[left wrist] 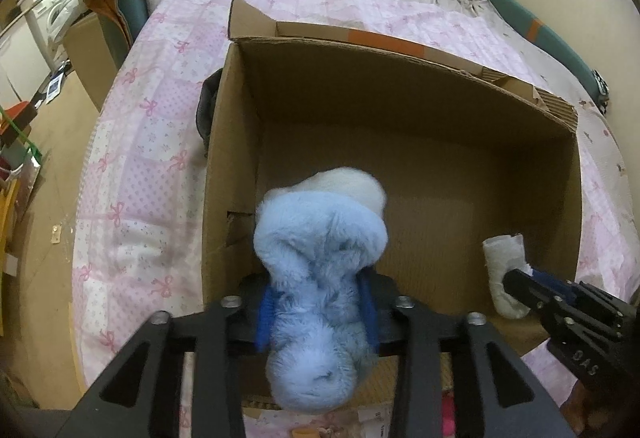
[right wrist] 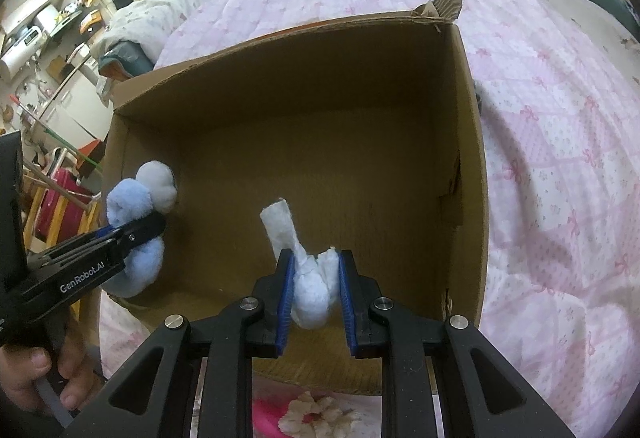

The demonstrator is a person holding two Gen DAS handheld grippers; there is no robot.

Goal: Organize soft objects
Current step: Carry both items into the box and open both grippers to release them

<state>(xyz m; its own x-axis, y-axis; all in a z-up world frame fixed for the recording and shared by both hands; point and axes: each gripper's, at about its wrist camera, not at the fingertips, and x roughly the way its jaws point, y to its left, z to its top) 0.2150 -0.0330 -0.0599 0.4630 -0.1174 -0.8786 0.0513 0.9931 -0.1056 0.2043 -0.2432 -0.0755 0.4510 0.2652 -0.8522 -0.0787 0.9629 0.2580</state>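
**Two soft things held over an open carton**

The fluffy light-blue and white plush toy (left wrist: 320, 278) hung inside the open brown cardboard box (left wrist: 420, 142), at its left side, close to the left wall. The left gripper (left wrist: 318, 312) had it between its blue pads (left wrist: 265, 318) — the fur bulged out past both of them, and the pads lay against it, though the jaws stood a fair way apart around the toy's bulk. In the right wrist view the same toy (right wrist: 136, 234) showed at the box's left edge, with the black left gripper (right wrist: 138, 232) across its middle.

The small white cloth bundle with a rolled tail (right wrist: 308, 278) was pinched in the right gripper (right wrist: 314, 288), jaws nearly closed on it, blue pads (right wrist: 285, 302) pressed to both sides. It hung over the near part of the box floor, right of the plush toy and apart from it; the tail pointed up and to the far left.

The box rested on a pink quilted bedspread with bow prints (right wrist: 560, 142). A person's hand (right wrist: 36, 378) gripped the left gripper's handle at the near left.
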